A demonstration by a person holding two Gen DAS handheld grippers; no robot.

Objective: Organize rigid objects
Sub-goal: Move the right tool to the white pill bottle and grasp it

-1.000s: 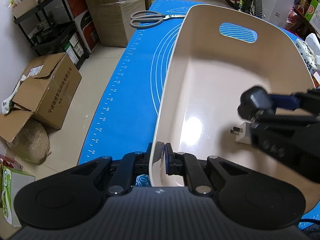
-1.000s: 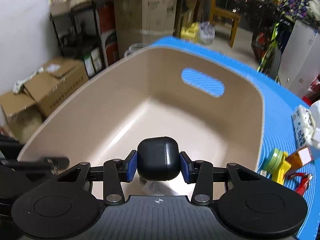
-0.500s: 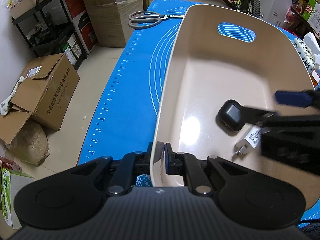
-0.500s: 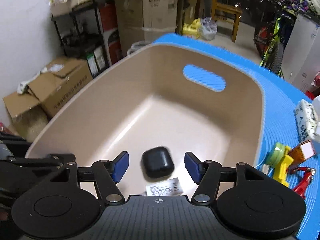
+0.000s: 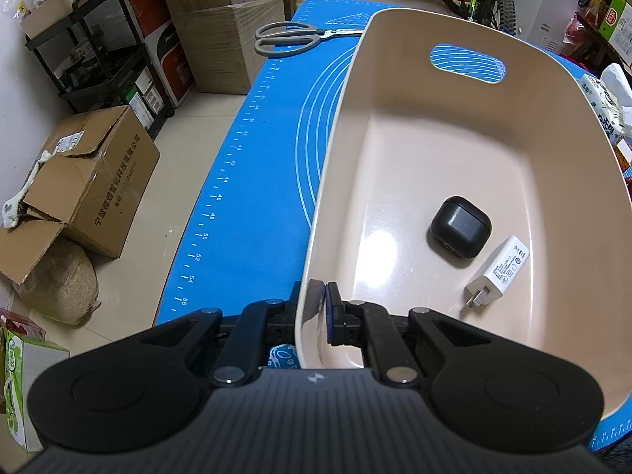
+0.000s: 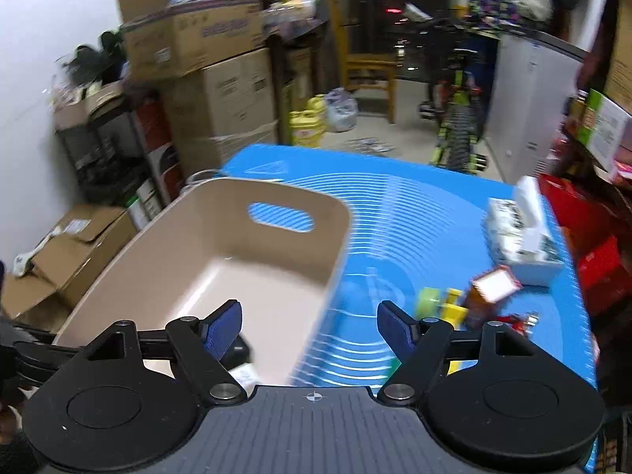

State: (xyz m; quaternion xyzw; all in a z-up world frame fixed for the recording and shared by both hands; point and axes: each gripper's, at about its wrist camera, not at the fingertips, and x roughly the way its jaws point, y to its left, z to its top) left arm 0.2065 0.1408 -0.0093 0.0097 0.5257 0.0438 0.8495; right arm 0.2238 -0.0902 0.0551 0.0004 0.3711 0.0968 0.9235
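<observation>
Left wrist view: the left gripper (image 5: 316, 316) has its jaws clamped on the near rim of the beige bin (image 5: 553, 126). Inside, a white charger (image 5: 498, 269) lies just beside a black earbud case (image 5: 460, 226). Farther left, scissors (image 5: 294, 37) lie on the blue surface (image 5: 256, 181). The right gripper (image 6: 309, 326) has just been opening; its jaws stand wide apart, nothing between them.
</observation>
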